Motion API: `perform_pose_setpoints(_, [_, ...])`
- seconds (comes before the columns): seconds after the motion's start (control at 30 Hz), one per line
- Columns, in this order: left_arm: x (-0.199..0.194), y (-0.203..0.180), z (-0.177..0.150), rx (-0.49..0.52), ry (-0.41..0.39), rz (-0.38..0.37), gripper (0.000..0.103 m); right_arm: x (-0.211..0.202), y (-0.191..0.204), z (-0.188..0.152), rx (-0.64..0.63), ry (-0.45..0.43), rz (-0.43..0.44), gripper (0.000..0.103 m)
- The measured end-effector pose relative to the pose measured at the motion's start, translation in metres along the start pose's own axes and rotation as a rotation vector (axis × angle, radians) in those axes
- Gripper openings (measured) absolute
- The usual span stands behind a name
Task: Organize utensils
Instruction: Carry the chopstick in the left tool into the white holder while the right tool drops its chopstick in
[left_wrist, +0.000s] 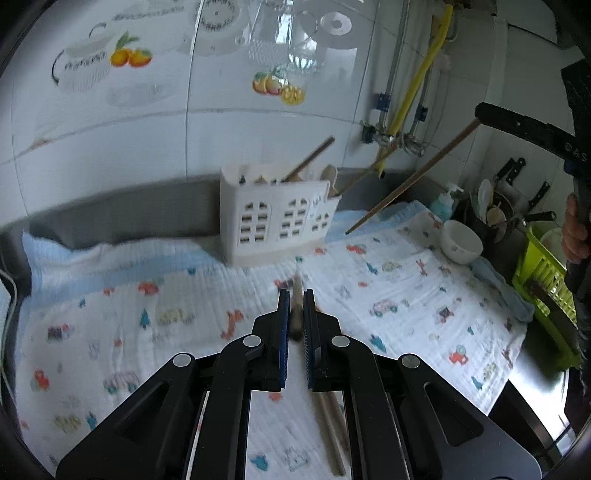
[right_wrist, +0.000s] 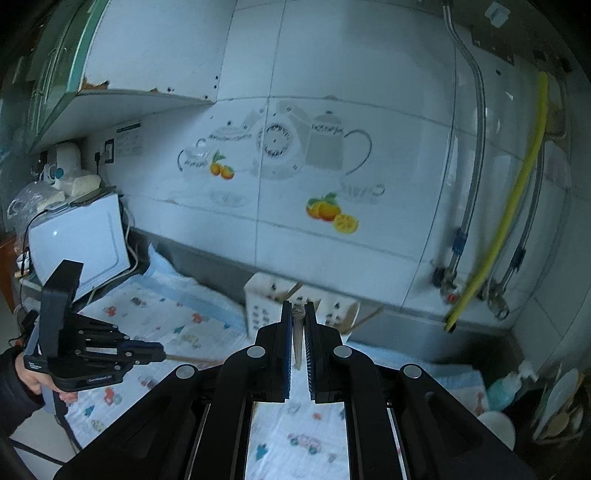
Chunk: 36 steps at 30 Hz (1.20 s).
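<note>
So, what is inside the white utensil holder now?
In the white utensil holder, a brown chopstick leans out of the top, and a pale spoon stands at its right end. Its walls hide the lower parts and anything shorter.

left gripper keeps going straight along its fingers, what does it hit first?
Probably the patterned cloth on the counter, short of the white holder. The left gripper, shut on a chopstick, points downward, with nothing nearer in line. Depth is uncertain.
</note>
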<state>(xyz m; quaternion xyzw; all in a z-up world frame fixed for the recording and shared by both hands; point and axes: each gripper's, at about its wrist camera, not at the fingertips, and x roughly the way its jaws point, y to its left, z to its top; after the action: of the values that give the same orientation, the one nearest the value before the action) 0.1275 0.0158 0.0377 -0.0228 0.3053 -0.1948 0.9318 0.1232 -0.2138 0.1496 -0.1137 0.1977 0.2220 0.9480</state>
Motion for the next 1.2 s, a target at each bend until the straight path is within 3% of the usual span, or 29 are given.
perform_pose_setpoints(0.37, [-0.015, -0.011, 0.067, 0.079, -0.089, 0.022, 0.005, 0.024, -0.019, 0.036, 0.011, -0.020, -0.035, 0.006])
perform_pose_setpoints(0.83, [-0.031, -0.029, 0.180, 0.156, -0.311, 0.138, 0.005, 0.080, -0.054, 0.048, 0.077, 0.041, -0.060, 0.006])
perform_pose_setpoints(1.03, [0.003, -0.018, 0.188, 0.126, -0.290, 0.157, 0.005, 0.105, -0.063, 0.035, 0.111, 0.091, -0.035, 0.006])
perform_pose_setpoints(1.2, [0.035, -0.005, 0.182, 0.099, -0.224, 0.166, 0.005, 0.123, -0.066, 0.024, 0.117, 0.136, -0.027, 0.006])
